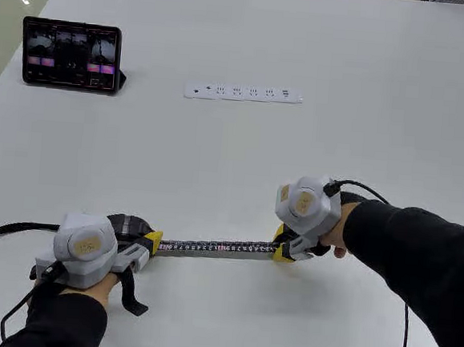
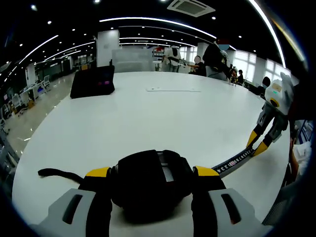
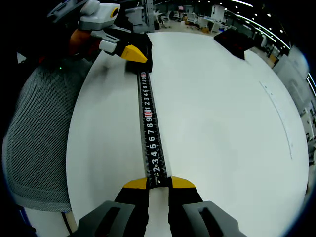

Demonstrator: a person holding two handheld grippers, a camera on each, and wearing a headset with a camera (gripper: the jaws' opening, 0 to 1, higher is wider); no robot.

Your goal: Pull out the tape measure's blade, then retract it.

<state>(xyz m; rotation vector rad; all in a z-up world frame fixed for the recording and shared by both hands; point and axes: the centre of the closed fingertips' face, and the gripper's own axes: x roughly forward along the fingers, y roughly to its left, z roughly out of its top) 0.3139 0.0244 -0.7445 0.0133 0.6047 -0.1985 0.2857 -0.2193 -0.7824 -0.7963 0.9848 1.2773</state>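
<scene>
Pull-out step judged in hand: left gripper (image 1: 139, 248) jaws clenched on the tape measure case (image 2: 150, 183) at 7 o'clock on the worktop (image 1: 322, 44), right gripper (image 3: 156, 184) jaws pinching the blade (image 1: 214, 247) end toward 3 o'clock; next move calls for guided retraction.

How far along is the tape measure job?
Done: dark numbered tape blade drawn out across the white table. In hand: left hand-held gripper clamps the black tape measure case; right hand-held gripper pinches the blade's end. Left: retracting the blade.
</scene>
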